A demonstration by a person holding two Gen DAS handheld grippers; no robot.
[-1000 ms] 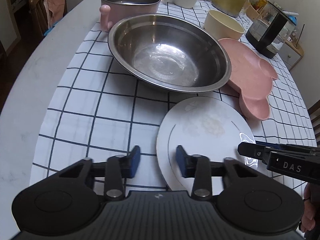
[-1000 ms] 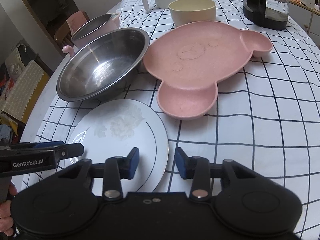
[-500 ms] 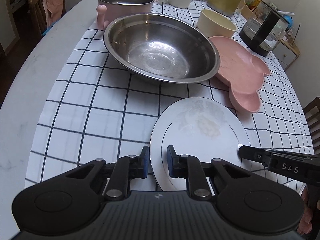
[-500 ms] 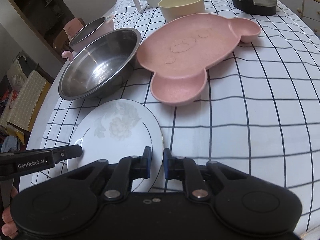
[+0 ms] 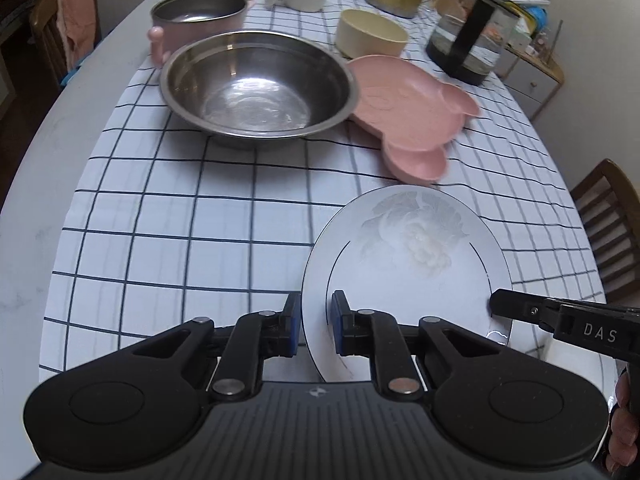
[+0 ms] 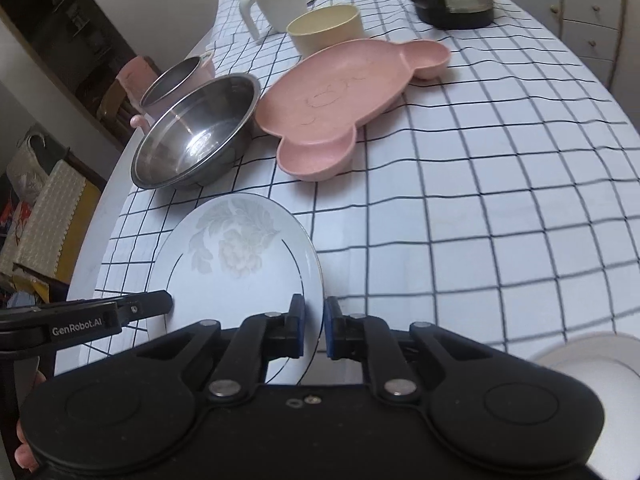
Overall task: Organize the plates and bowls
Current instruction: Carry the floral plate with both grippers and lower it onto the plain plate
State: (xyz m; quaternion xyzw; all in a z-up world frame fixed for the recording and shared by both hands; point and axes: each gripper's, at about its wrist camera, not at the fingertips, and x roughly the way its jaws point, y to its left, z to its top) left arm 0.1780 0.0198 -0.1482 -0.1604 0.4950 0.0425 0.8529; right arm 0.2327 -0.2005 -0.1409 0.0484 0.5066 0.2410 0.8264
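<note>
White plate (image 5: pixel 408 264) with a faint floral print and a thin dark ring: held between both grippers, its near part past the tabletop (image 5: pixel 168 216) edge, apparently lifted or tilted. Left gripper (image 5: pixel 314 326): jaws clamped on the plate's left rim. Right gripper (image 6: pixel 313 330): jaws clamped on the right rim. Grips sit roughly opposite each other across the plate, so its width spans between them; neither hand is nearer

Ahead of the plate: pink bear-shaped divided tray (image 5: pixel 412 108), matte, shallow; just left of it a large steel bowl (image 5: pixel 256 84), glossy, deep. Farther back a cream bowl (image 5: pixel 370 34) and a pink-sided pot (image 5: pixel 198 16). Second white dish (image 6: pixel 592 364) at near right

Judgement: glazed rim is slick, both holds shallow; keep the grippers level
</note>
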